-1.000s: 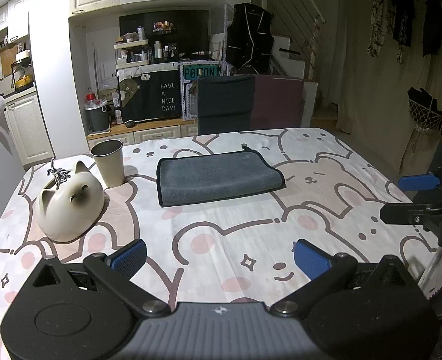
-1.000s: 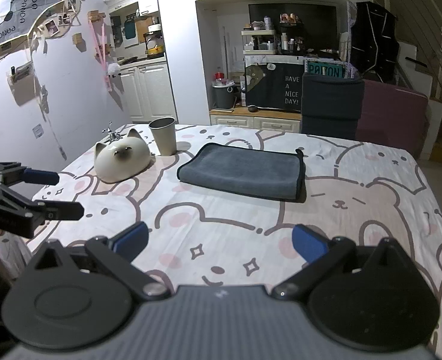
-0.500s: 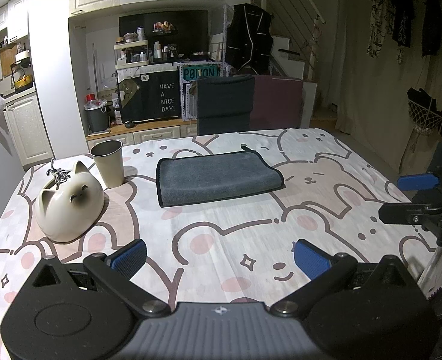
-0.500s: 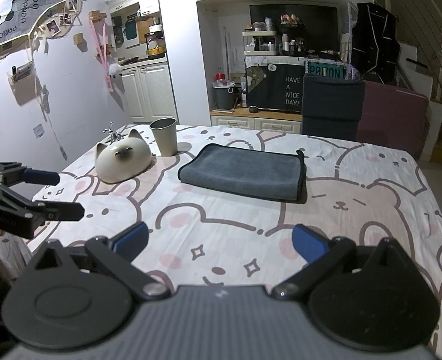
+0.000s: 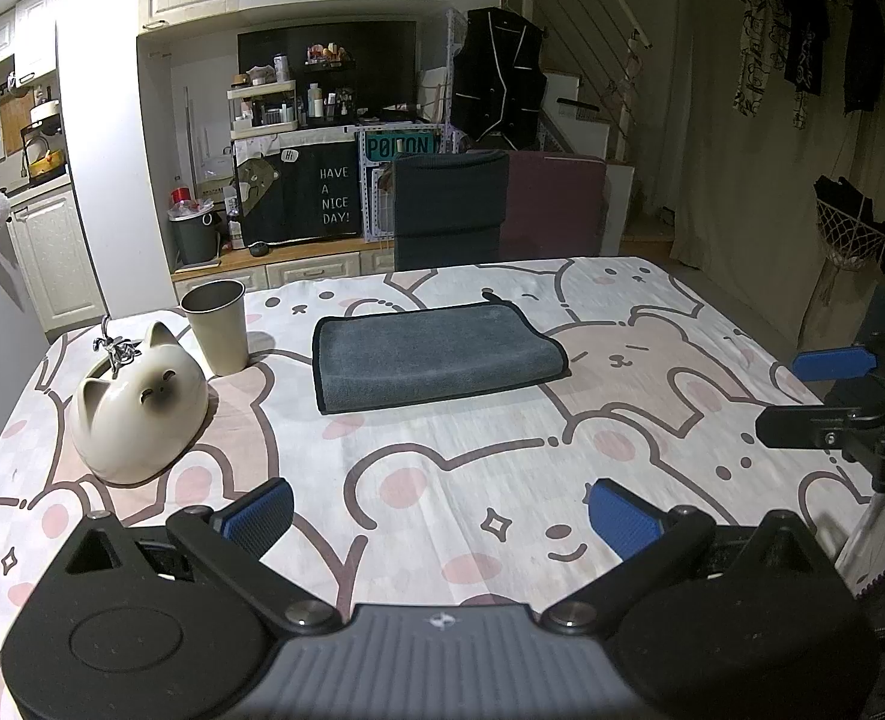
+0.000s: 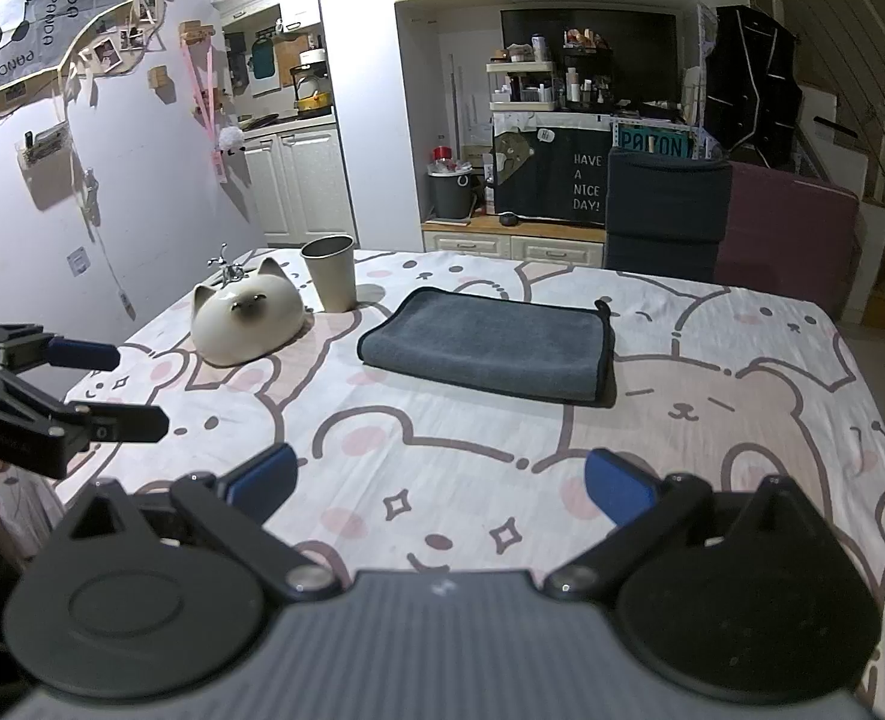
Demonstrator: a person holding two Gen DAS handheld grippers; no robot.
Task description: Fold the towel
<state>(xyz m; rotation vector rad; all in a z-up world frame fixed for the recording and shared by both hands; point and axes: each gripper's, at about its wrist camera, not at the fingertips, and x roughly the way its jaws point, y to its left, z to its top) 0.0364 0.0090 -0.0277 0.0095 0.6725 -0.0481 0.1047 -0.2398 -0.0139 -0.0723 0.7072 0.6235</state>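
Nothing has moved since a second ago: my left gripper (image 5: 439,513) and right gripper (image 6: 440,483) hover over the table's near edge, jaws spread wide, empty. Towel (image 5: 433,354) lies folded toward the table's (image 5: 502,438) far edge, beside the cup (image 5: 217,333).

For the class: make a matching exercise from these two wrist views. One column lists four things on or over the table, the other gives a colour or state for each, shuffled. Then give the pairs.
Things:
1. towel
2. cup
3. cat-shaped pot
4. left gripper

Descriptions:
A. cream with a dark face
B. dark grey, lying folded
C. open, holding nothing
D. upright, beige

Pairs: 1-B, 2-D, 3-A, 4-C
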